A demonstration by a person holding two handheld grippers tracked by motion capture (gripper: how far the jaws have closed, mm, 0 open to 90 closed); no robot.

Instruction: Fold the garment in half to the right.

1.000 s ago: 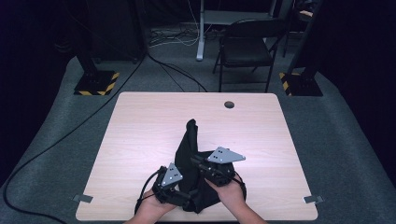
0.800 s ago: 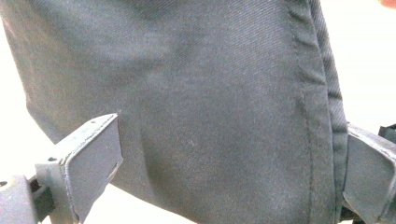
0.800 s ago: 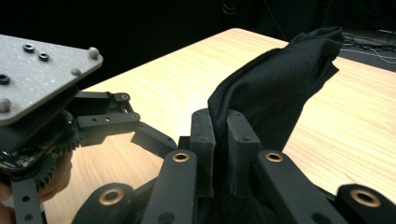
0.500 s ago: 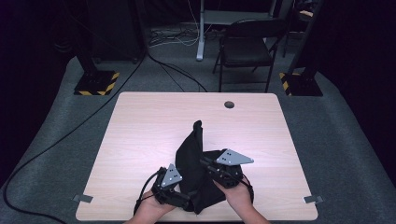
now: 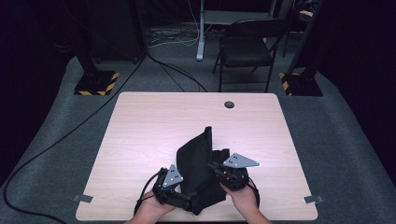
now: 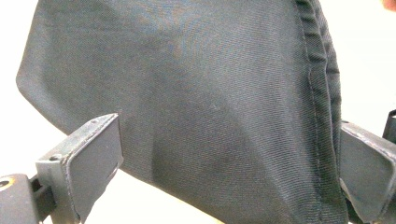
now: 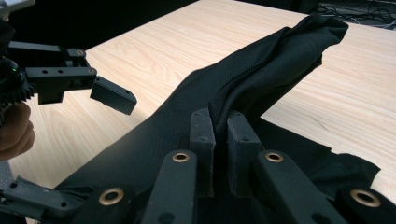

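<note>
A black cloth (image 5: 198, 154) lies bunched at the front middle of the wooden table (image 5: 154, 121), one fold pulled up into a peak. My right gripper (image 5: 213, 166) is shut on that fold. In the right gripper view its jaws (image 7: 218, 135) pinch a ridge of the cloth (image 7: 261, 79), which stretches away to the upper right. My left gripper (image 5: 186, 198) sits at the cloth's left side. In the left gripper view the jaws (image 6: 229, 163) stand wide apart, and the cloth (image 6: 196, 84) hangs between them with its stitched hem by the right jaw. The pads do not press it.
The table has a round hole (image 5: 229, 104) near its far edge. Beyond the table stand a folding chair (image 5: 245, 46) and stand bases with yellow-black stripes (image 5: 95, 83). A cable (image 5: 56, 140) runs across the grey floor at the left.
My right gripper has moved right and slightly down with the cloth fold in it. The cloth's peak has shifted right and leaned over. The left gripper has stayed put.
</note>
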